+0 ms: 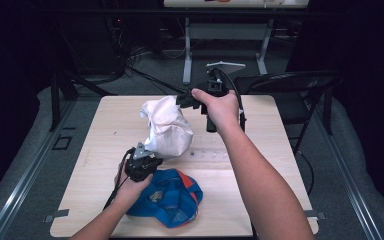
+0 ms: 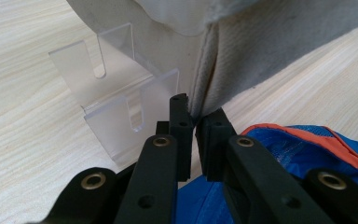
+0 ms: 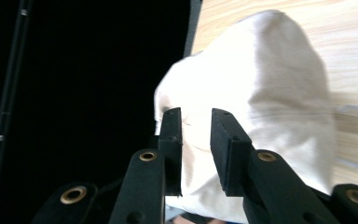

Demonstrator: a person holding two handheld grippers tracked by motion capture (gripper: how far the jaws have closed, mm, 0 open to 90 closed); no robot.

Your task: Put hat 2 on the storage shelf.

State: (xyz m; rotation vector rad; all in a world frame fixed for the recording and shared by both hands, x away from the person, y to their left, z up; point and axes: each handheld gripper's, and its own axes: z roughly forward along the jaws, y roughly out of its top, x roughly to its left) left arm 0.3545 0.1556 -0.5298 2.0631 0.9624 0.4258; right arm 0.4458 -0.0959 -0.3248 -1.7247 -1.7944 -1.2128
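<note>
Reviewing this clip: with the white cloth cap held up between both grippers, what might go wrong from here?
1. The left hand-held gripper pinches only the edge of the white cap; that thin hold may slip.
2. The right hand-held gripper has its jaws apart around the cap's top, so the cap could sag or drop.
3. A clear plastic stand sits right beside the cap; a swing could knock it over.

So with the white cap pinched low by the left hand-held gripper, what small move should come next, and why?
Probably draw the right hand-held gripper back off the white cap. Its jaws stand slightly apart around the cloth at the top, while the left hand-held gripper is clamped on the cap's lower edge beside the clear stand. The left grip looks enough to keep it there.
</note>
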